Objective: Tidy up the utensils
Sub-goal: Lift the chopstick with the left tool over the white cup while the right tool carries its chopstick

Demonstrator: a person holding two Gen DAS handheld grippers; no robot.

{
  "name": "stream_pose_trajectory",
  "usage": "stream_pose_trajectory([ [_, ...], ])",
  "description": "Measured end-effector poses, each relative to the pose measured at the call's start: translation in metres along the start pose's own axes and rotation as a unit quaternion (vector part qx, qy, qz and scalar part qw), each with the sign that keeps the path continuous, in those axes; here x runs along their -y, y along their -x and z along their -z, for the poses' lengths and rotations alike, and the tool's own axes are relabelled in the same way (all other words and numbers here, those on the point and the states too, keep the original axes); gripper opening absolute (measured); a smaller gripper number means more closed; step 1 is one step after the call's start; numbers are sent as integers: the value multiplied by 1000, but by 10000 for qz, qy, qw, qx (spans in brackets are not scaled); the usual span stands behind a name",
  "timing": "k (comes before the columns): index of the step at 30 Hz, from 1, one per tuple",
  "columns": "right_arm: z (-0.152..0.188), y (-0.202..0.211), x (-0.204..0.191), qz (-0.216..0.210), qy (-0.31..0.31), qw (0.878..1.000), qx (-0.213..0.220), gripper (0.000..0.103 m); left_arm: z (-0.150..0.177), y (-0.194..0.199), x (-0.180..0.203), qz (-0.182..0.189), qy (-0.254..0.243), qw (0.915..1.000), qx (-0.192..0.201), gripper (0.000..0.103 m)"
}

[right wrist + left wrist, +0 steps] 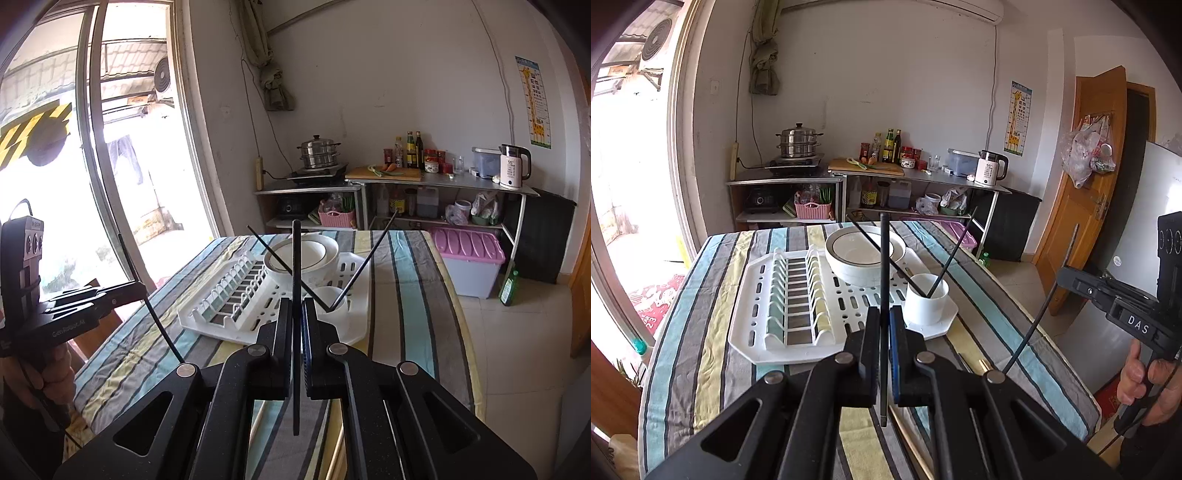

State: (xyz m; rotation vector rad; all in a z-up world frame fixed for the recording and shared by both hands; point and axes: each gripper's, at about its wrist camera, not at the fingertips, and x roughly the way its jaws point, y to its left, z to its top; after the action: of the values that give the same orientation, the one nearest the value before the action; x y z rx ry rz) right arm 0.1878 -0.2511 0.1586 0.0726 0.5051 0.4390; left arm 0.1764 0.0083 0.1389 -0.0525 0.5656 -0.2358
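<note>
My left gripper (884,314) is shut on a black chopstick (884,258) that stands upright between its pads, above the near edge of the white drying rack (757,332). My right gripper (296,306) is shut on another black chopstick (296,258), also upright. A white cup (926,304) on the rack's right corner holds two black chopsticks (951,254) that lean apart; it also shows in the right wrist view (334,297). Stacked white bowls (862,254) sit on the rack behind. The right gripper shows at the right edge of the left wrist view (1071,275).
Light wooden chopsticks (908,432) lie on the striped tablecloth (701,350) under my left gripper. The table's right edge drops to a tiled floor with a pink-lidded box (469,258) and a green bottle (509,288). Kitchen shelves stand behind.
</note>
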Motion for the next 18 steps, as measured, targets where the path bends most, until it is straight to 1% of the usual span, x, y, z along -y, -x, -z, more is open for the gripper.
stream_pose_trajectory([
  [8,-41,-12,14,71,-83,9995,286,5,-49,-32,10,329,118,9994,77,5],
  [14,-62,-26,24,96,-193,9989,420,5,-80,-54,17,498,237,9983,210,5],
  [18,-74,-38,32,112,-287,9984,473,5,-97,-71,18,540,361,9976,232,5],
])
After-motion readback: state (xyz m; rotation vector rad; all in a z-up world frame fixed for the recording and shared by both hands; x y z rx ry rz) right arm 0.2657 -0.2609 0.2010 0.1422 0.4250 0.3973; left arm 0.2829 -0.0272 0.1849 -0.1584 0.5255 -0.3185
